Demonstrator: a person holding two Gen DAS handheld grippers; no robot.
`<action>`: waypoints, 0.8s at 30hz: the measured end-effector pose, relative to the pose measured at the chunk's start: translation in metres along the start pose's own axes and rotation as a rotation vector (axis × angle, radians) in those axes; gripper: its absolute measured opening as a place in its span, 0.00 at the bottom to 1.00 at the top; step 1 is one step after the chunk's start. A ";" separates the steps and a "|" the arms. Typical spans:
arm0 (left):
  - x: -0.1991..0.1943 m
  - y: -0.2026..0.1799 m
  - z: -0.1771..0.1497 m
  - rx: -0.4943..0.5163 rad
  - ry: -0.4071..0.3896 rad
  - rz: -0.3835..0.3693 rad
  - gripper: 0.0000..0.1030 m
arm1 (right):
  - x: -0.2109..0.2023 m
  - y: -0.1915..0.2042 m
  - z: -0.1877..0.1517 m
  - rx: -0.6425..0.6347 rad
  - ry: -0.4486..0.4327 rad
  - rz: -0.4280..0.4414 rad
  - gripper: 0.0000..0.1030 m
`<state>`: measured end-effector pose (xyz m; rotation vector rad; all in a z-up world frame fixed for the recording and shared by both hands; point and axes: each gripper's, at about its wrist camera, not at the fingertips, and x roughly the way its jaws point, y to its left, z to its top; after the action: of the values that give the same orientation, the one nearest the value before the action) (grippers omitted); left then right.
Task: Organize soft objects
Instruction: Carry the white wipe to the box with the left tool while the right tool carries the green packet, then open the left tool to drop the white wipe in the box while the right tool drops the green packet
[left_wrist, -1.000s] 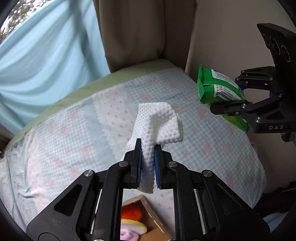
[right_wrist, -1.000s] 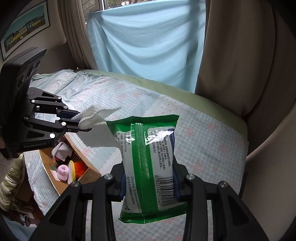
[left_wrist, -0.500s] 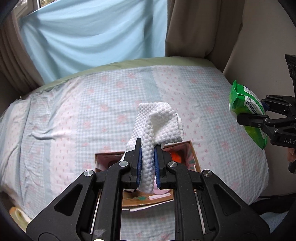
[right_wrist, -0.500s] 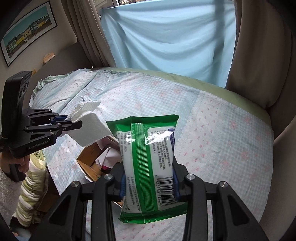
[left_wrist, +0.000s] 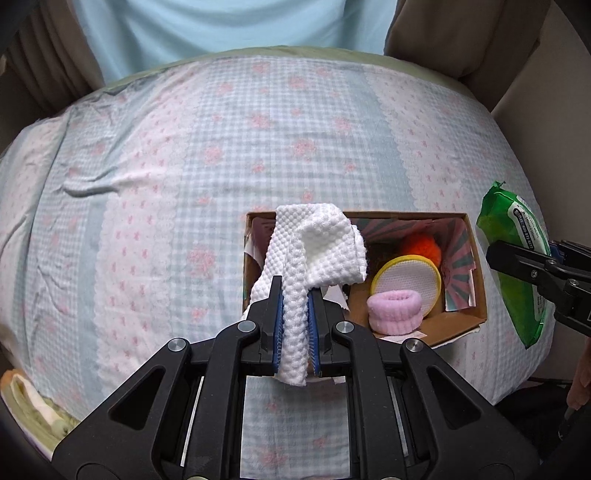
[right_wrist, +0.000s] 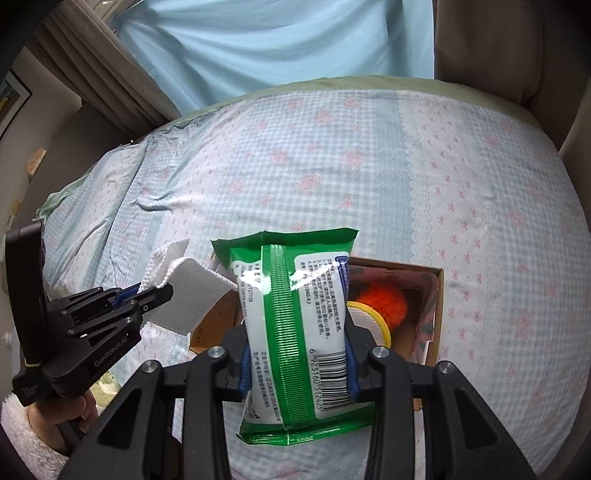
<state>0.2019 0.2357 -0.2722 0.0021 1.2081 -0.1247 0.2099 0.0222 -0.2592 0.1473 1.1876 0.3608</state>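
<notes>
My left gripper (left_wrist: 295, 325) is shut on a white textured cloth (left_wrist: 314, 243) and holds it above the left end of an open cardboard box (left_wrist: 458, 325) on the bed. The box holds an orange fluffy ball (left_wrist: 421, 247), a yellow-rimmed round pad (left_wrist: 406, 282) and a pink soft roll (left_wrist: 397, 308). My right gripper (right_wrist: 297, 373) is shut on a green wet-wipes pack (right_wrist: 295, 314), held upright above the box (right_wrist: 437, 295). The pack (left_wrist: 513, 258) shows right of the box in the left wrist view. The left gripper (right_wrist: 147, 295) and cloth (right_wrist: 184, 291) show in the right wrist view.
The bed (left_wrist: 184, 166) has a blue and pink checked floral sheet. A light blue curtain (left_wrist: 229, 26) and brown drapes (right_wrist: 85, 70) hang behind it. Folded fabric (left_wrist: 33, 410) lies off the bed's near left corner. A wall stands at the right (left_wrist: 546, 74).
Both grippers have swung to look down on the bed and box. The cloth and the wipes pack have come over the box, which now shows fully below them. Both grips are unchanged.
</notes>
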 end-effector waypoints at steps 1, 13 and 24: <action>0.008 0.002 -0.001 -0.007 0.014 0.008 0.10 | 0.007 0.002 -0.002 0.024 0.011 -0.009 0.34; 0.079 -0.017 -0.016 0.024 0.121 0.002 0.10 | 0.094 -0.004 -0.018 0.154 0.133 -0.085 0.34; 0.084 -0.034 -0.018 0.089 0.120 -0.061 1.00 | 0.104 -0.023 -0.007 0.210 0.119 -0.043 1.00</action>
<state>0.2106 0.1952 -0.3546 0.0511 1.3226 -0.2343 0.2415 0.0364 -0.3605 0.2855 1.3433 0.2090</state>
